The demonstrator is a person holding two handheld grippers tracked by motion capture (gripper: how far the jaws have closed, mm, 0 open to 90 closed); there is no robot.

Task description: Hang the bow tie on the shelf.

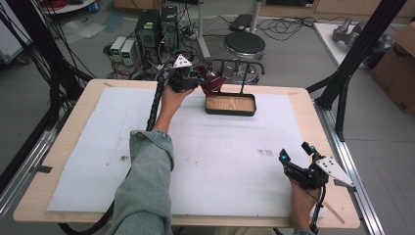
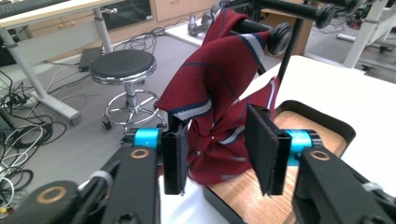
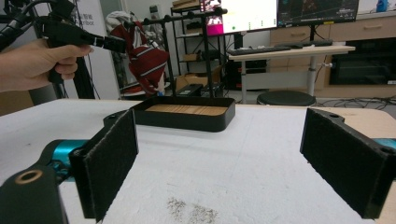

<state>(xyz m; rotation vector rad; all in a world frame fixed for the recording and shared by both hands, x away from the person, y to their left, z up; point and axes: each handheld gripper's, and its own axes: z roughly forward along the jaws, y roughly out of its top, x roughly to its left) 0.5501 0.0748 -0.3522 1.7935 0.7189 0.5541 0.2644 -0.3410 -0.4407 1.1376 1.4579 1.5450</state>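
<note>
The dark red striped necktie hangs bunched over the black metal rack at the desk's far edge, above the black-rimmed wooden tray. The white foam mat lies bare between tray and near edge. The left gripper, arm stretched forward, has its jaws apart around the necktie's lower folds. The right gripper rests near the right corner, jaws wide apart.

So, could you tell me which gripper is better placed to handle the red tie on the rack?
Left gripper: its jaws already flank the tie. The right gripper sits open, far away.
</note>
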